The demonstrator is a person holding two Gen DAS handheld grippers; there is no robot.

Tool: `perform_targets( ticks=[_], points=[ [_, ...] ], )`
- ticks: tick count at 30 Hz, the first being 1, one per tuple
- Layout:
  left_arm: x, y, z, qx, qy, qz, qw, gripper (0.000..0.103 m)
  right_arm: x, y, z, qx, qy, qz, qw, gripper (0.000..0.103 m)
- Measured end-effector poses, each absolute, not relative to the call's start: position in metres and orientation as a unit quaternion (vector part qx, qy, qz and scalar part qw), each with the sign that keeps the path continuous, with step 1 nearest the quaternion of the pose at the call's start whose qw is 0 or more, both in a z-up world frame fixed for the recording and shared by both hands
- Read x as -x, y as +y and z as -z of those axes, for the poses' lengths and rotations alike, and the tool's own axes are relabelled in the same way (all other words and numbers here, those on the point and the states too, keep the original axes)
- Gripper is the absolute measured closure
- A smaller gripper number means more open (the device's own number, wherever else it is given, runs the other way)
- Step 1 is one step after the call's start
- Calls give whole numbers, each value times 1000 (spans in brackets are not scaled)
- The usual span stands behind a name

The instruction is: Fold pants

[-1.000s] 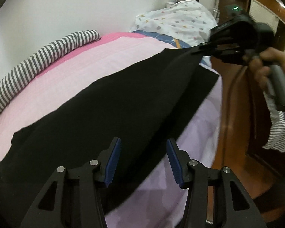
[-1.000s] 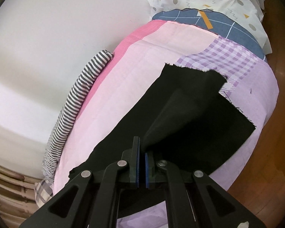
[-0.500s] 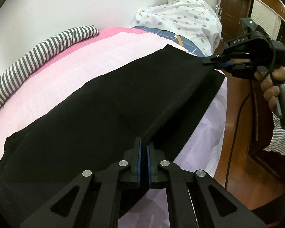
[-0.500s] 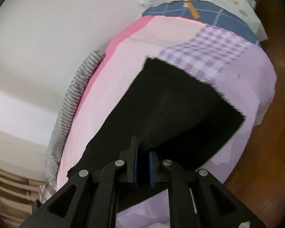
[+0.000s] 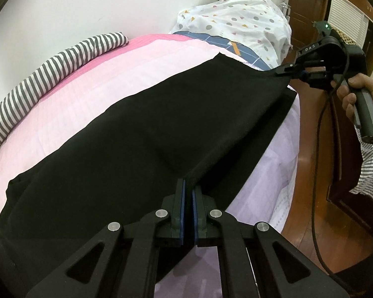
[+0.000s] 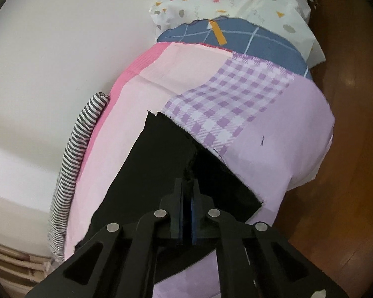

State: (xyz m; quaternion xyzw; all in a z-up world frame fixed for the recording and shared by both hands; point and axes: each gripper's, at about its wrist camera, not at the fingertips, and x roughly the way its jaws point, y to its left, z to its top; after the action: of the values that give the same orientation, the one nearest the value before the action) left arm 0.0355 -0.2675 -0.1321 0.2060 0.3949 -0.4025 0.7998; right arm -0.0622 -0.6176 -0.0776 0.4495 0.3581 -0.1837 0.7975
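Observation:
Black pants [image 5: 141,134] lie stretched along a bed with a pink and lilac cover. My left gripper [image 5: 188,186] is shut on the near edge of the upper pant layer and lifts it. My right gripper [image 6: 187,183] is shut on the same layer's edge at the hem end; it also shows in the left wrist view [image 5: 289,70], held by a hand at the right. The lifted layer runs taut between both grippers, with the lower pant leg [image 5: 258,139] flat beneath it. The pants show in the right wrist view [image 6: 159,159].
A grey-and-white striped roll [image 5: 49,67] lies along the bed's far side by the white wall. A white dotted quilt [image 5: 238,22] and blue checked cloth [image 6: 236,37] sit at the bed's far end. Wooden floor [image 6: 348,173] runs along the bed's right edge.
My left gripper closed on the pant edge and lifted it. My right gripper pulled its end outward toward the bed's edge, drawing the upper layer taut.

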Motion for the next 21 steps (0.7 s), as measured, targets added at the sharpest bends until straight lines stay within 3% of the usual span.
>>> perform_targets(
  ticks=[8,21],
  points=[
    [-23,-266,123,-226,366,422,798,98,78,-605,49,-399,348,207,823,99],
    [-20,-271,151,-229,396,432,777,96,83,-609,95,-391,395,243,795,97]
  ],
)
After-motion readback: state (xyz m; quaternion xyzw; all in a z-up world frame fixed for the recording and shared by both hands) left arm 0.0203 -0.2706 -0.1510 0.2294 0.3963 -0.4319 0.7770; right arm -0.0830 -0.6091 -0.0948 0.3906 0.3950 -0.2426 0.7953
